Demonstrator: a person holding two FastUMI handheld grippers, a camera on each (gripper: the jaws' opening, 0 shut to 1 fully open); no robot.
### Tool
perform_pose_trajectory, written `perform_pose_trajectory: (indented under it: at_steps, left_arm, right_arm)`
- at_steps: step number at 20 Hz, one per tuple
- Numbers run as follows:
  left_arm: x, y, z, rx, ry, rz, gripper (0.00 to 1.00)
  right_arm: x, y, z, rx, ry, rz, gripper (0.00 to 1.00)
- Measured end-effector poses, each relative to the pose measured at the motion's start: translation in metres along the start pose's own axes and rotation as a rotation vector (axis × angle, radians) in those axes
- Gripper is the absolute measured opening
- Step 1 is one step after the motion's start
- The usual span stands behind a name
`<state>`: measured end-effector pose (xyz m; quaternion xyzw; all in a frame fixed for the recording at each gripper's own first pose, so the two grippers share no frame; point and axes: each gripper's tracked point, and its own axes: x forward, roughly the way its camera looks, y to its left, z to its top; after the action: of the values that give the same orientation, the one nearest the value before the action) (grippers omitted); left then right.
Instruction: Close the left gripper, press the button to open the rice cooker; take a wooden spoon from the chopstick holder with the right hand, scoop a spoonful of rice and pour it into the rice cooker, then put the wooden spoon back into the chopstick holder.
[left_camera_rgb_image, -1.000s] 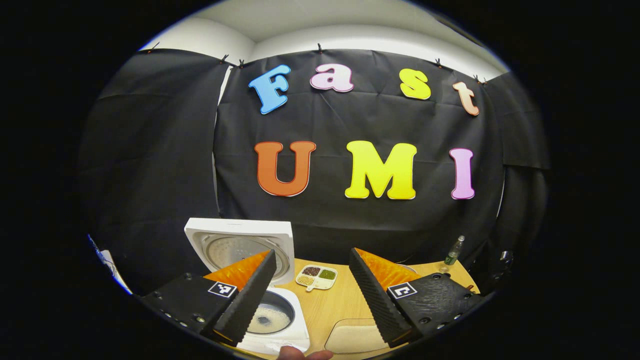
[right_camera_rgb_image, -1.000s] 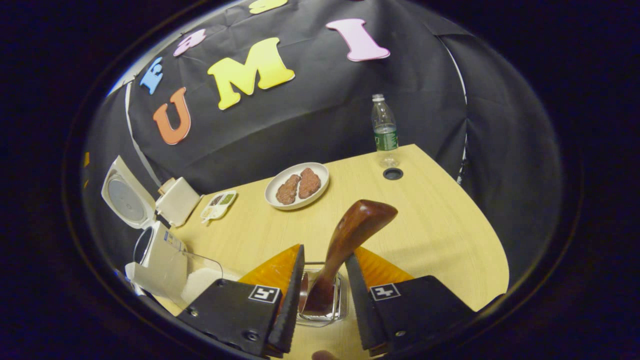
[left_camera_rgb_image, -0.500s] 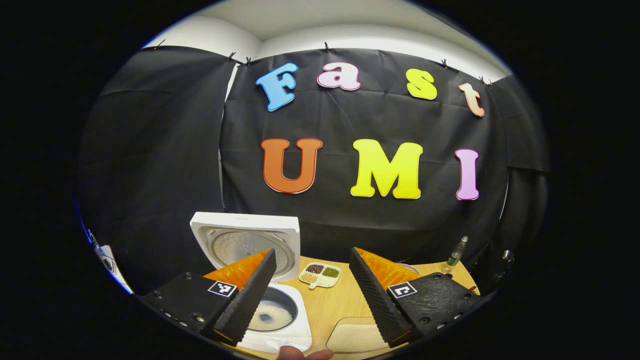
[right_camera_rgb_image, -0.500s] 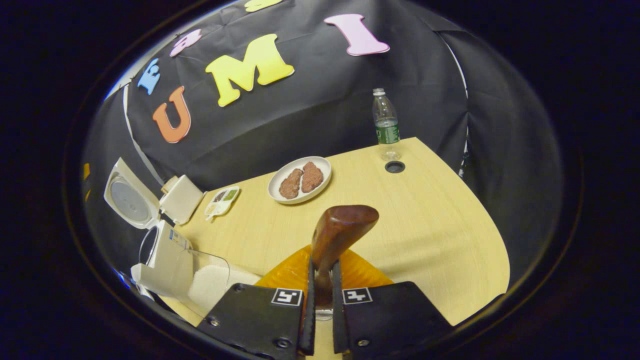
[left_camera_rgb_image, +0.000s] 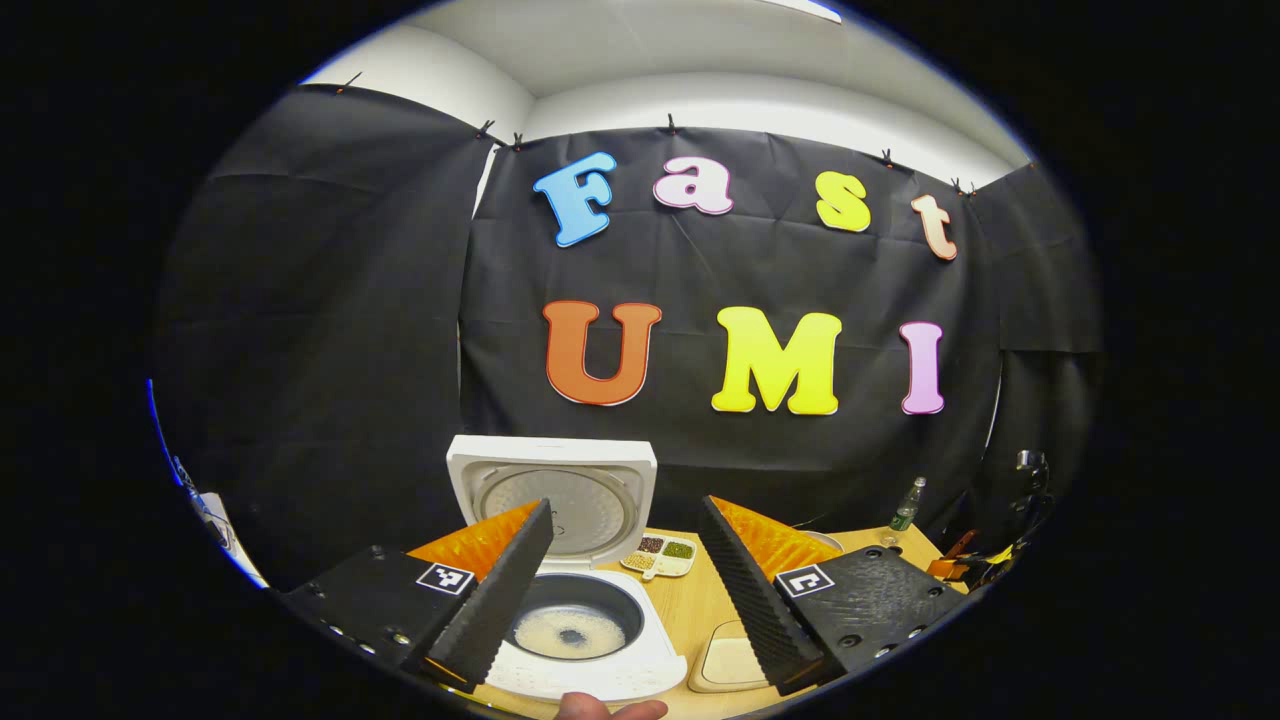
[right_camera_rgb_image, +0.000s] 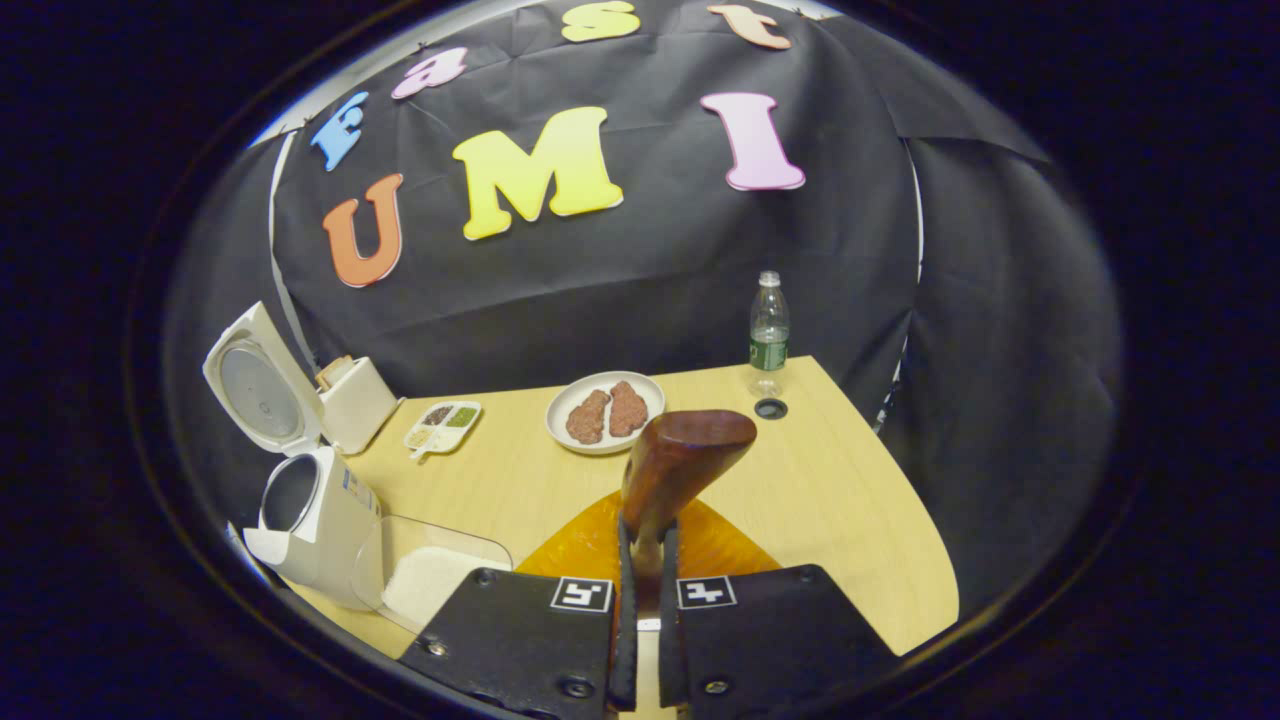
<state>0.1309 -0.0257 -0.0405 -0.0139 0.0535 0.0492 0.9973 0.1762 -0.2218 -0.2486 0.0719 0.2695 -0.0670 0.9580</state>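
Right claw clenched on the wooden spoon; both fingers press its handle, and the bowl end stands up just above the fingertips, over the tabletop. Rice cooker sits at the tabletop's left edge, lid up, with the clear rice container touching its side. Left claw released, fingers wide apart, hanging above the open rice cooker.

- White square-bodied rice cooker, with a dark inner pot and a pale layer at the bottom.
- Glossy reddish-brown wooden spoon.
- Pale yellow wood-grain table.
- White round plate bearing two brown patties.
- Clear plastic bottle with a green label.
- White divided tray, apparently with brown, green and beige fillings.
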Motion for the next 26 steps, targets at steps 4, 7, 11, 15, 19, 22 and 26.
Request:
perform_pose_trajectory:
  at_steps: [4, 7, 11, 15, 19, 22, 26]
  left_arm:
    - [-0.016, 0.039, 0.005, 0.003, -0.026, 0.02, 0.94]
    - [-0.027, 0.068, 0.006, -0.005, -0.033, 0.044, 0.94]
    - [-0.045, 0.103, 0.007, -0.017, -0.04, 0.087, 0.94]
    - [-0.065, 0.13, 0.005, -0.021, -0.044, 0.113, 0.94]
    - [-0.074, 0.142, -0.001, -0.021, -0.025, 0.127, 0.94]
    - [-0.079, 0.146, -0.002, -0.022, -0.015, 0.125, 0.94]
    - [-0.084, 0.15, -0.004, -0.008, 0.002, 0.124, 0.94]
  right_arm:
    - [-0.03, 0.043, 0.017, -0.015, -0.042, 0.025, 0.11]
    - [-0.046, 0.079, 0.02, -0.036, -0.065, 0.059, 0.11]
    - [-0.054, 0.119, 0.014, -0.074, -0.069, 0.102, 0.1]
    - [-0.055, 0.146, -0.003, -0.111, -0.054, 0.118, 0.1]
    - [-0.05, 0.155, -0.026, -0.173, -0.033, 0.112, 0.1]
    - [-0.035, 0.156, -0.046, -0.242, -0.02, 0.082, 0.1]
    - [-0.011, 0.162, -0.074, -0.357, -0.019, 0.042, 0.1]
